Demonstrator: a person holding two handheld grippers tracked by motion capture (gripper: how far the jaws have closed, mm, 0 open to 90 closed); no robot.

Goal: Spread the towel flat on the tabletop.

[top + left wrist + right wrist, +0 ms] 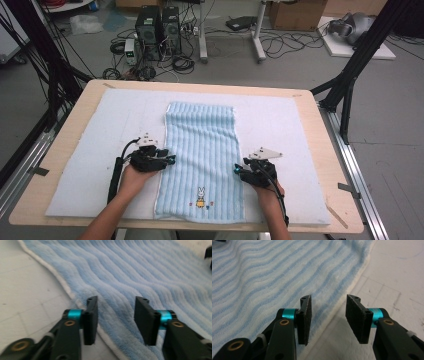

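Note:
A light blue ribbed towel (202, 150) with a small rabbit picture near its front edge lies flat along the middle of the table. My left gripper (171, 160) sits at the towel's left edge, jaws apart, and the white-trimmed edge (75, 298) runs under the gap between them. At the opposite side my right gripper (236, 169) is low over the right edge (352, 286), its jaws likewise apart with the hem beneath the gap. The pads of neither gripper press on the towel (140, 275). Striped pile of the towel (262, 277) spreads to the left of the right jaws.
A white padded mat (100, 125) covers the wooden table (330, 150). Black frame posts stand at both sides, and computers and cables lie on the floor beyond the far edge.

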